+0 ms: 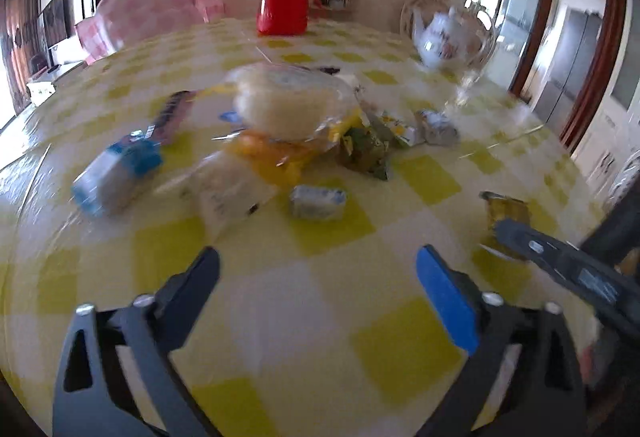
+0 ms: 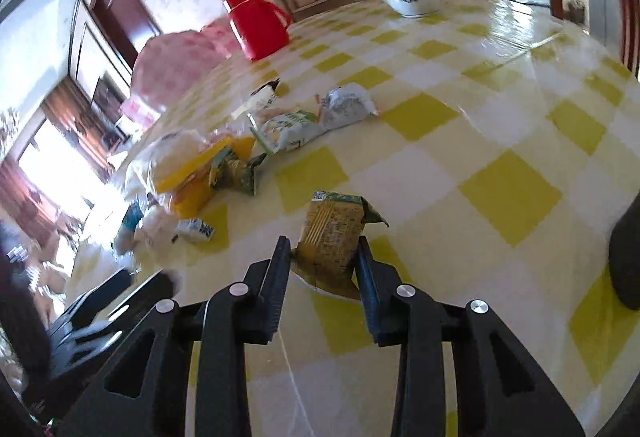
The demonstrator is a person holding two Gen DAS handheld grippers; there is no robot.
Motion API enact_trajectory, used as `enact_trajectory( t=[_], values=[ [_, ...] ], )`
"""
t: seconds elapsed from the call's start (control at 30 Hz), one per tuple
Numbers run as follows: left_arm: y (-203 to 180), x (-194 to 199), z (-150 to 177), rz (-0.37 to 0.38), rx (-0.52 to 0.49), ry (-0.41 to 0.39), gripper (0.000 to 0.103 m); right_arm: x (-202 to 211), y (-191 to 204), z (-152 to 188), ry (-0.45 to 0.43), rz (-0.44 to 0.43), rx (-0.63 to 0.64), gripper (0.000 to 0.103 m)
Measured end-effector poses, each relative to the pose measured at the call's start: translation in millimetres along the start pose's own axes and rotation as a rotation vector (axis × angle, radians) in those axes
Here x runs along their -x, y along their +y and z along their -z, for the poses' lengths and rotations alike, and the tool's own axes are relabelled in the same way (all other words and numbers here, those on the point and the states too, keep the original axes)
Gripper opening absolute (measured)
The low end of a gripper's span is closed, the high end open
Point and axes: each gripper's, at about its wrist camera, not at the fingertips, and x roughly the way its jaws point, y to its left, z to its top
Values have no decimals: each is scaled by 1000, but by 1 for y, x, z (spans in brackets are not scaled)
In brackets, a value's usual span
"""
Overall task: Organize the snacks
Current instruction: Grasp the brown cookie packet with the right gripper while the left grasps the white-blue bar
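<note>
Yellow-green foil snack packet point(image 2: 330, 237) sits clenched in the right claw point(image 2: 322, 251), seemingly by its edges. Left claw point(image 1: 318, 269) released, empty. Slick foil could slip onto the checked desk point(image 2: 508, 193).

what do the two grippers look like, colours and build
Both are black plastic frames with triangular cut-outs and silver screw heads. The left gripper has one bright blue finger pad and one dark one. The right gripper has dark ribbed pads. No cables show.

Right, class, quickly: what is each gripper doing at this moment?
Left gripper: open, holding nothing, above the yellow-and-white checked tablecloth.
Right gripper: shut on the green-and-yellow foil snack packet.
</note>
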Motion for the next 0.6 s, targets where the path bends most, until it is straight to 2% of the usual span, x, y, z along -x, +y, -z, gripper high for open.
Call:
enact_trajectory(
  t=[0.03,0.07,0.1,0.17,0.23,0.27,0.3,0.37,0.43,0.53,0.6],
  values=[
    [-4,-13,-5,-5,-3,37,81,1,-1,0,-5,2,-4,34],
    [-6,-22,-7,-4,-1,65,69,1,0,0,-6,3,1,34],
    [-8,-30,-11,-14,2,87,64,1,3,1,-6,6,11,34],
    [-12,-35,-18,-58,-19,71,63,1,7,2,-10,13,37,34],
    [-11,-45,-23,-87,-27,94,61,1,13,3,-10,16,71,34],
    [-11,-46,-23,-94,-36,90,44,1,14,4,-9,15,80,34],
    [-11,-46,-22,-110,-53,88,35,1,15,4,-10,9,84,34],
    [-11,-41,-17,-75,-75,87,35,1,11,4,-8,-3,73,34],
    [-3,-26,-9,-34,-34,42,35,2,7,3,-3,-21,56,34],
    [6,0,3,-41,-10,-27,35,4,6,3,-5,-32,54,34],
    [12,12,12,-23,19,-38,35,4,6,3,-7,-36,57,34]
  ],
)
